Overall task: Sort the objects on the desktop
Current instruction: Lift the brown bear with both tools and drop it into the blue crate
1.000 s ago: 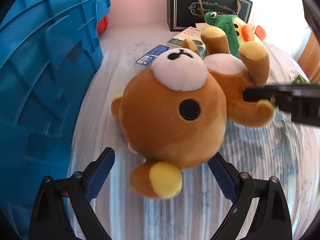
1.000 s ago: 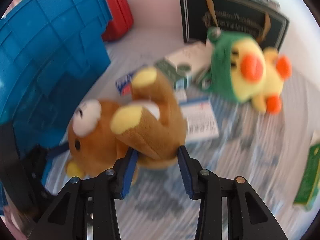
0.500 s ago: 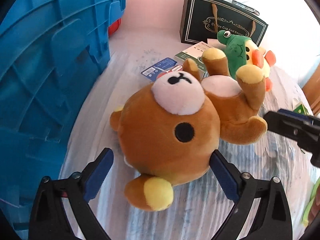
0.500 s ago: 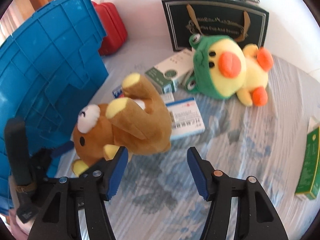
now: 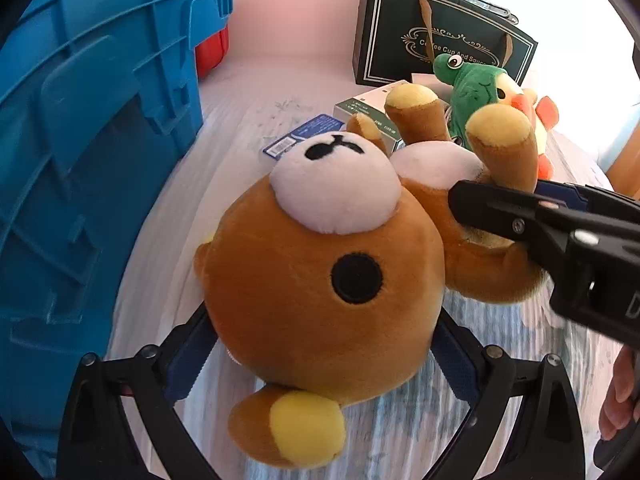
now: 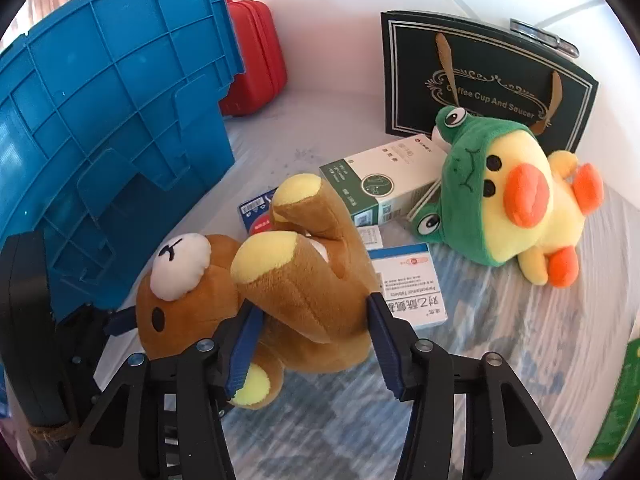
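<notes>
Brown plush fills my left wrist view: the teddy bear [image 5: 320, 280] lies on its back on the striped cloth [image 5: 500, 420], head toward me, legs pointing to the far side. My left gripper [image 5: 320, 356] stands wide, its blue pads on either side of the head; whether they touch the fur I cannot tell. From the right, my right gripper [image 5: 520, 208] reaches in at the bear's body. A blue crate [image 5: 92, 160] rises on the left, likely where the toy is to go. Half a second ago the right gripper stood clear of the bear; now it overlaps the body, and the head sits closer between my left pads.

From my right wrist view, the bear's lower body sits between the jaws of my right gripper [image 6: 312, 340], which are closing, both pads against the fur, I judge to lift the toy two-handed. A duck plush [image 6: 508, 200] and medicine boxes [image 6: 384, 180] lie farther off. Earlier these jaws stood short of the bear, with nothing between them.
</notes>
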`<state>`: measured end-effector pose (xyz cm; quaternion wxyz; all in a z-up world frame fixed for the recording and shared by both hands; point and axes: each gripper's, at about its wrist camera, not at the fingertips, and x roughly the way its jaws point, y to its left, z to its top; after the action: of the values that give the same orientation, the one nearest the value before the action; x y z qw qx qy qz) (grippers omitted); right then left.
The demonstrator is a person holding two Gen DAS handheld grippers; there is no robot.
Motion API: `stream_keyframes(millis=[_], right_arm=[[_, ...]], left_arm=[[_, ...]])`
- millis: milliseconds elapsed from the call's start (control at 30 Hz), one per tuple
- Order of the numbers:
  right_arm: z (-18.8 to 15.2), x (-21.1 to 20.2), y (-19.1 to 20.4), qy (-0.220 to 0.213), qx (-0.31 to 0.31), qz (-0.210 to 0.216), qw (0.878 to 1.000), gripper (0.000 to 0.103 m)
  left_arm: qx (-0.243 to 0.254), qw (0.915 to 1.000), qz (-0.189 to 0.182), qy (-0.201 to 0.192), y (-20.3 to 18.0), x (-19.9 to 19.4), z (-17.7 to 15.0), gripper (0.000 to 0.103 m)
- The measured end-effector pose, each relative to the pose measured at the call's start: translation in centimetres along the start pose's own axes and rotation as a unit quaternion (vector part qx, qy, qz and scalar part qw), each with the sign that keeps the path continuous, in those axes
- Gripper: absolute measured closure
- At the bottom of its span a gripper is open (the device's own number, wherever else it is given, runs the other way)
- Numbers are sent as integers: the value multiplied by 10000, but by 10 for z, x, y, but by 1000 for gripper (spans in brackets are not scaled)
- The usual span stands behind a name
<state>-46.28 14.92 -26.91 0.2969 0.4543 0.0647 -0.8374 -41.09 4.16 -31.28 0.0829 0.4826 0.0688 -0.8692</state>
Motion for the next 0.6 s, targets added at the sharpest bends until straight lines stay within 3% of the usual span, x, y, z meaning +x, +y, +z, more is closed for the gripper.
stream_keyframes(millis=[167, 233, 333, 433, 600], right_arm=[[10, -11, -3, -426, 3, -44, 9991, 51], [12, -1, -1, -232, -92, -50, 9997, 60], [9, -2, 2, -137, -129, -94, 9998, 64], [2, -13, 2, -246, -168, -140, 9995, 74], [0, -47, -3, -582, -103, -139, 9982, 77]], left_arm=[[10, 10000, -70, -43, 4, -1, 3, 4], [38, 10000, -48, -50, 3, 0, 5, 6], [152, 9998, 4, -96, 1, -3, 7, 13], [272, 9993, 124, -223, -5, -10, 9, 15], [397, 9974, 114, -585, -16, -37, 15, 15]])
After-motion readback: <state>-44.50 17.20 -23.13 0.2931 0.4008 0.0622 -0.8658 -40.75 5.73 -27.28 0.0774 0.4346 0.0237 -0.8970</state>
